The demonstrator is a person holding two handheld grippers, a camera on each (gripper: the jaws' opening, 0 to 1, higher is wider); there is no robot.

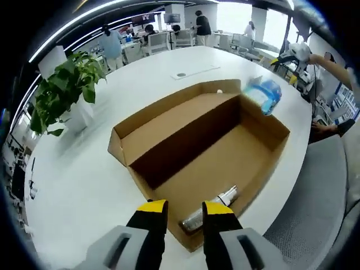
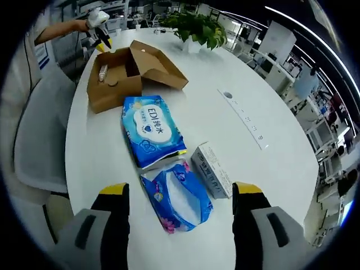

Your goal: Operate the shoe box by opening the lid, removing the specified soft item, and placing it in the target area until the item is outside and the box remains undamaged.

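Observation:
A brown cardboard shoe box (image 1: 185, 152) stands on the white table with its lid folded back. A silver tube (image 1: 211, 211) lies in its near corner, just beyond my left gripper (image 1: 184, 209), whose jaws stand narrowly open and hold nothing. In the right gripper view the box (image 2: 112, 84) is far off at the upper left, and the left gripper (image 2: 98, 21) hovers above it. My right gripper (image 2: 181, 191) is wide open over a soft blue flowered pack (image 2: 177, 197) that lies on the table outside the box. The right gripper (image 1: 293, 56) shows beyond blue packs (image 1: 264, 94).
A blue wet-wipe pack (image 2: 149, 129) and a small white carton (image 2: 212, 169) lie beside the flowered pack. A potted plant (image 1: 62, 93) stands on the table past the box. A grey chair (image 2: 36, 140) sits at the table edge. People stand at desks in the background.

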